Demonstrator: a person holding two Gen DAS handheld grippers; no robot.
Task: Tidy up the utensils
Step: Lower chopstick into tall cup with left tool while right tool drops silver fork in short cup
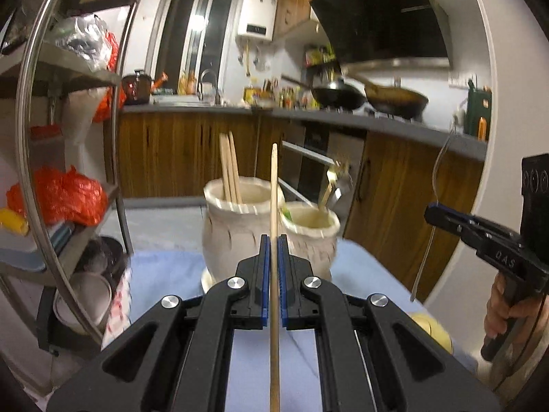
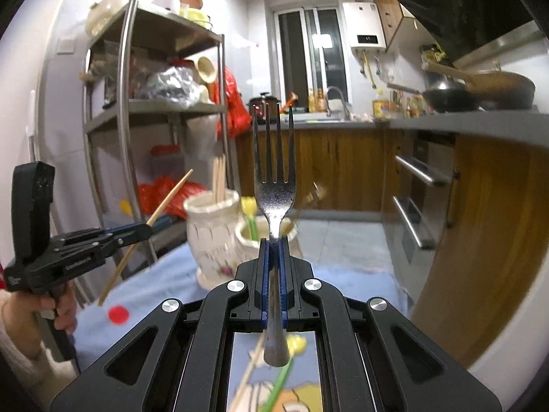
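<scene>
My left gripper [image 1: 273,240] is shut on a wooden chopstick [image 1: 273,189] that points up and forward, in front of two cream ceramic holders. The taller holder [image 1: 236,226] has several chopsticks [image 1: 229,168] in it. The shorter holder [image 1: 310,240] to its right holds utensils. My right gripper [image 2: 273,243] is shut on a metal fork [image 2: 274,171], tines up, above the table and short of the holders [image 2: 212,237]. The right gripper also shows at the right of the left wrist view [image 1: 432,214], with the fork [image 1: 435,185] edge-on. The left gripper [image 2: 145,230] with its chopstick [image 2: 151,223] shows in the right wrist view.
The holders stand on a table with a light blue cloth [image 1: 164,281]. A metal shelf rack [image 2: 137,110] full of bags and bowls stands to the left. A kitchen counter [image 1: 343,120] with woks and wooden cabinets runs behind and to the right.
</scene>
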